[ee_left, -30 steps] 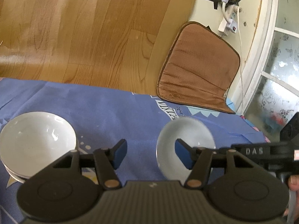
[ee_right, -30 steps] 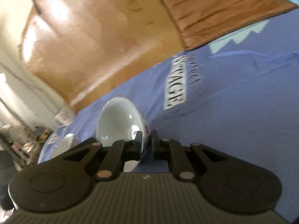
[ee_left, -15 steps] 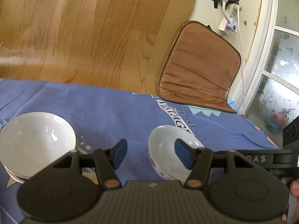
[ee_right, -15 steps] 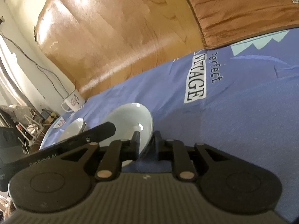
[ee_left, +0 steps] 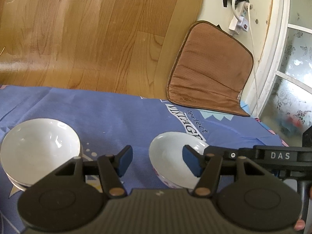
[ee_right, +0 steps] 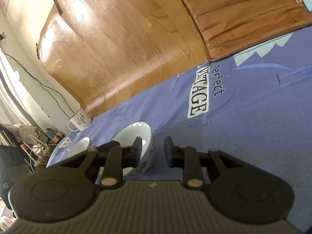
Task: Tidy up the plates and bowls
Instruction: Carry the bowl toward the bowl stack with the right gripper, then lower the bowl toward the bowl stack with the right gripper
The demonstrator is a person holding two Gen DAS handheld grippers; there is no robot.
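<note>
Flowered bowl [ee_right: 140, 148] set upright on blue cloth [ee_right: 243, 126], right of white stack [ee_left: 39, 148], not yet nested. Right gripper [ee_right: 153, 151] opening, rim between unpressing fingers; left gripper [ee_left: 157, 160] apart, empty.

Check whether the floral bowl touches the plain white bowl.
Apart. The left wrist view shows blue cloth between the floral bowl and the plain white bowl.
</note>
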